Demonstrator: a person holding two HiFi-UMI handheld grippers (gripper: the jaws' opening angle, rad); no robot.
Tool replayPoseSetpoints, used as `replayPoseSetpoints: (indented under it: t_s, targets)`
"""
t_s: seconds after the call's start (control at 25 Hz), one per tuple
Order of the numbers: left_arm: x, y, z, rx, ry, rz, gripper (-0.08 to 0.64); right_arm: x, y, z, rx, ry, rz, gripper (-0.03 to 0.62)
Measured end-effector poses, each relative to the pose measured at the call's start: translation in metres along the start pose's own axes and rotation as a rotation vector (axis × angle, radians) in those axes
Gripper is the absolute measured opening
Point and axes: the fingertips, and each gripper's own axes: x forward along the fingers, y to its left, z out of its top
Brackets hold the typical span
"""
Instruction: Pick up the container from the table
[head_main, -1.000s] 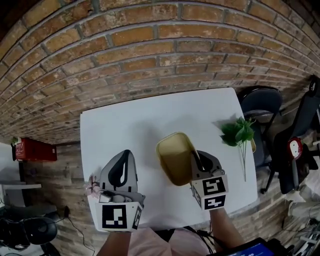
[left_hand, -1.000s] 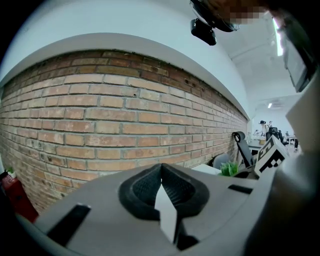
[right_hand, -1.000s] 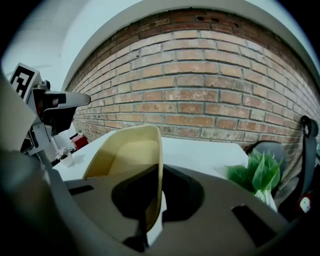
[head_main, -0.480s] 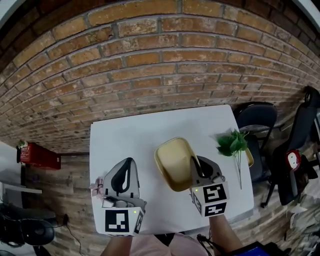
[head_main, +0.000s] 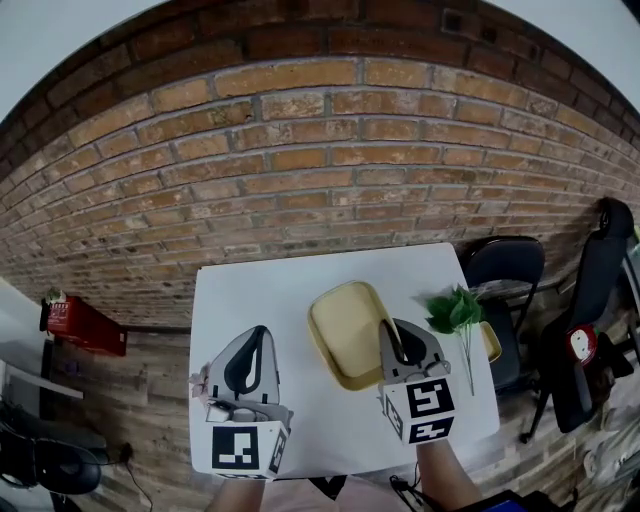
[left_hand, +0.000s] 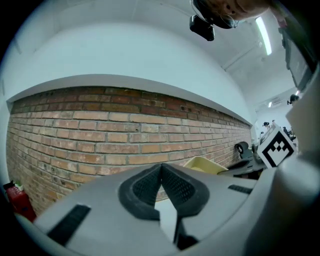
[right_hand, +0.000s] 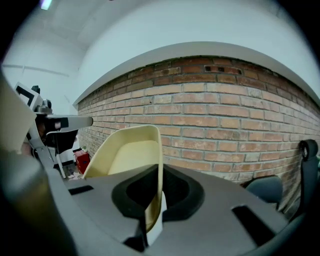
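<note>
Your right gripper (right_hand: 156, 192) has its jaws pinched almost fully together on the thin near-right rim wall of the pale yellow, shallow, round-cornered plastic container (right_hand: 127, 152). The wall runs edgewise between the black pads (right_hand: 177, 192), one inside the tray and one outside. That one-edge pinch is why the container sticks out ahead of the jaws with its open face tilted instead of lying flat.

In the head view it sits over the middle of the white square table (head_main: 250, 290). In the right gripper view only brick shows behind it, so I judge it lifted clear of the tabletop and the pick-up essentially done. Held by a single edge, it could swing or slip if you roll your wrist sharply.

Your left gripper (left_hand: 161, 169) has its jaw tips touching with nothing between them. It hovers over the table's near-left part, apart from the container and out of the way.

A green leafy sprig (head_main: 452, 312) lies at the table's right edge, and a red-brown brick wall (head_main: 300, 180) stands beyond the table's far side.
</note>
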Motion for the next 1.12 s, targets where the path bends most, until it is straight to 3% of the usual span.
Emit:
replayPoseSetpoints:
  t_s: [1.12]
  targets:
    - [-0.038,-0.013,0.116,0.052,-0.262,0.052,0.009,-0.1,-0.013,0.138,-0.136,-0.365,-0.069,0.005]
